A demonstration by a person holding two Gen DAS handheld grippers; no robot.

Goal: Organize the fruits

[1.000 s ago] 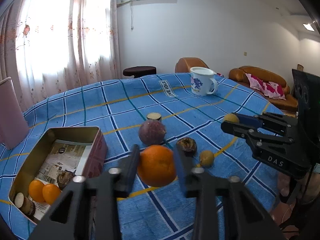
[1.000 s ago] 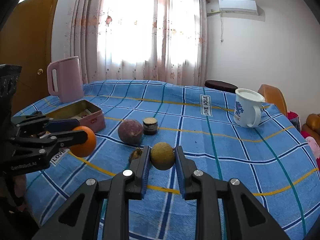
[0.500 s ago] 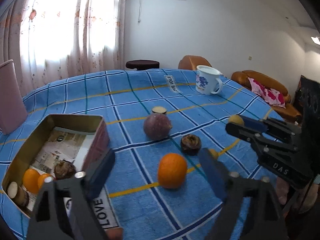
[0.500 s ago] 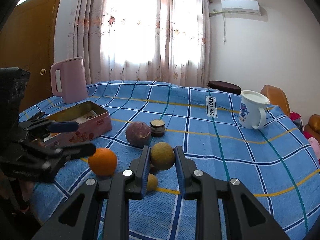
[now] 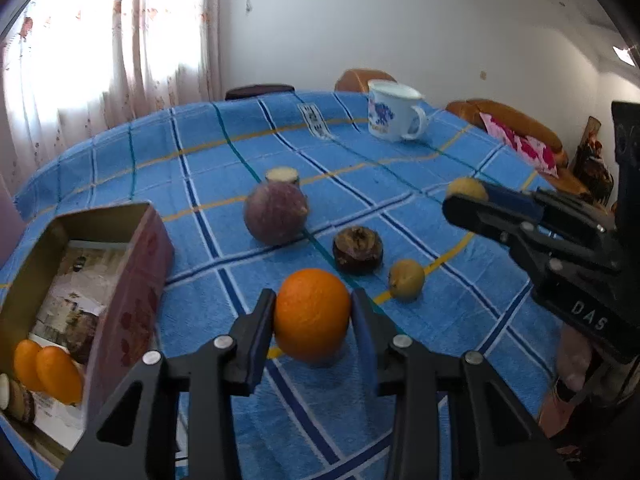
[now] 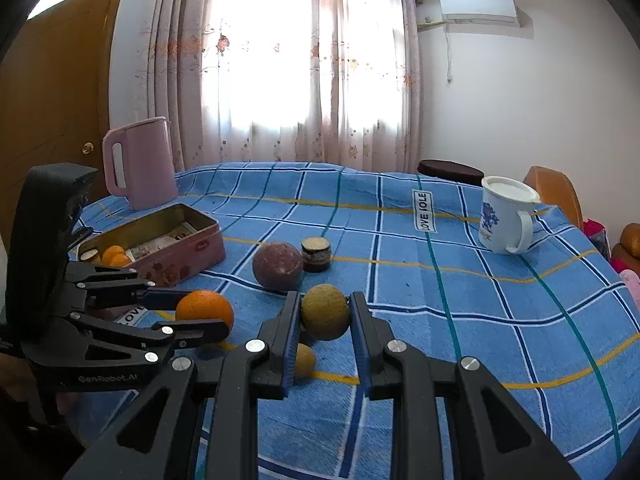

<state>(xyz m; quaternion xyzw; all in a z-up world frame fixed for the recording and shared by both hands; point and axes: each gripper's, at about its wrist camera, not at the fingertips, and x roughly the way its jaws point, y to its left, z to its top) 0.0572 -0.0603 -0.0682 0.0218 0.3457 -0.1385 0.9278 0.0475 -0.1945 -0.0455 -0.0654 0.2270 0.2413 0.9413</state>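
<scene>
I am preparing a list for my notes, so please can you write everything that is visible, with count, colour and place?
round orange fruit: 1, orange, between the left gripper's fingers, on the cloth
round yellow-green fruit: 1, held in the right gripper
small yellow fruit: 1, on the cloth
large purple round fruit: 1, table middle
dark wrinkled fruit: 1, brown, beside it
short cut brown piece: 1, behind the purple fruit
pink metal tin: 1, left, holding oranges
pink plastic kettle: 1, behind the tin
white printed mug: 1, far right
blue checked tablecloth: 1
left gripper: 1, black
right gripper: 1, black
</scene>
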